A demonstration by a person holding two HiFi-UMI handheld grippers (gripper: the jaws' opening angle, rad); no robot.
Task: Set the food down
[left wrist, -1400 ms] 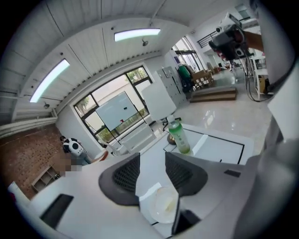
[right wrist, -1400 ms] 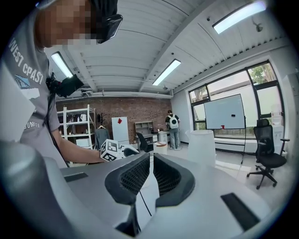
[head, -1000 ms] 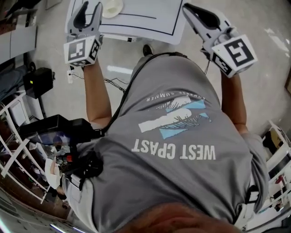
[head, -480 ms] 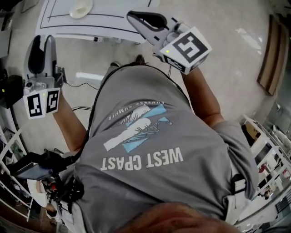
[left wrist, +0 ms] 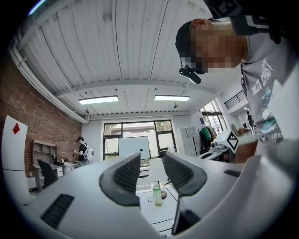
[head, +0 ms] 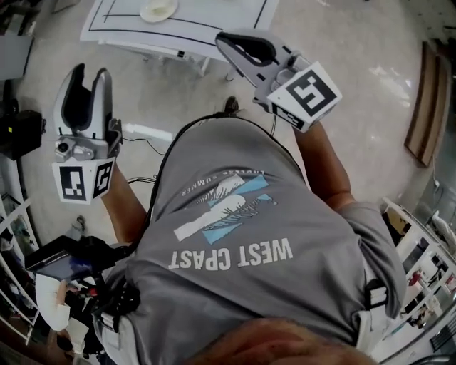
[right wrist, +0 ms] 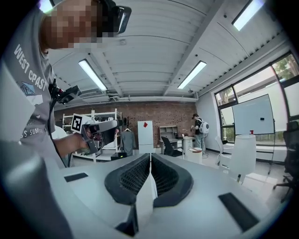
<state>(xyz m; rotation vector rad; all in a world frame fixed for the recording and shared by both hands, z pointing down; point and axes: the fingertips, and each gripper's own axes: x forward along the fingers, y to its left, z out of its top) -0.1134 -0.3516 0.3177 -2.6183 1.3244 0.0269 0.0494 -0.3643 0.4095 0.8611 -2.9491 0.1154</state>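
— Grippers both up in the air, well apart from the worktop (head: 235, 21). Left gripper (head: 89, 75) stands wide, nothing between the jaws.

— And the right gripper (head: 229, 43)?

— Closed tight, jaws pressed together, nothing in them either.

— So where's the food?

— Neither gripper has it. There's a pale dish (head: 158, 9) on the worktop, but whether food sits on it, I can't tell from up here.

— Then the set-down looks finished?

— That's my read: nothing carried, so nothing left to place.
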